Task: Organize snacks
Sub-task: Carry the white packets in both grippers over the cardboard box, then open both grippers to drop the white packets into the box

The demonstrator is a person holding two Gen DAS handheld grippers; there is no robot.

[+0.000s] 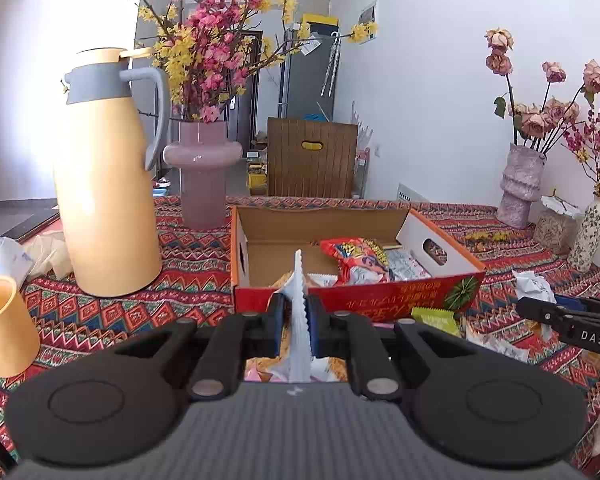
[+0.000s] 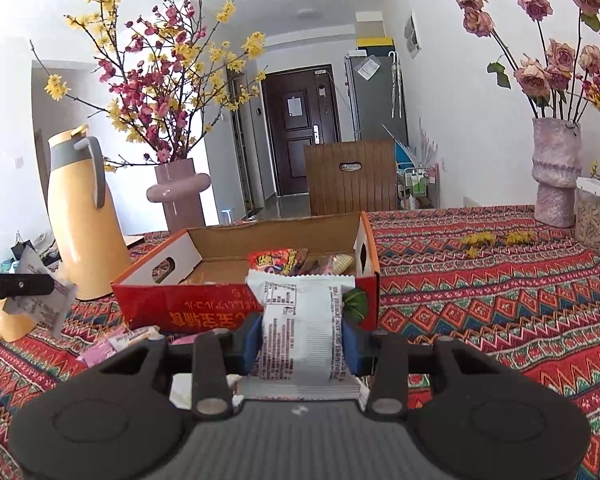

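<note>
We see the left gripper (image 1: 293, 322) pinching a thin packet (image 1: 300, 320) edge-on, the right gripper (image 2: 302, 344) clamped on a white pack (image 2: 300, 320). Beyond both, an open box (image 1: 340, 296) holds a red bag (image 1: 356, 258).

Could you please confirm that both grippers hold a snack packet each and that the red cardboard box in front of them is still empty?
Not quite: the red cardboard box already holds snacks, including a red printed packet, as the left wrist view shows. Both the left gripper and the right gripper do hold a packet each.
</note>
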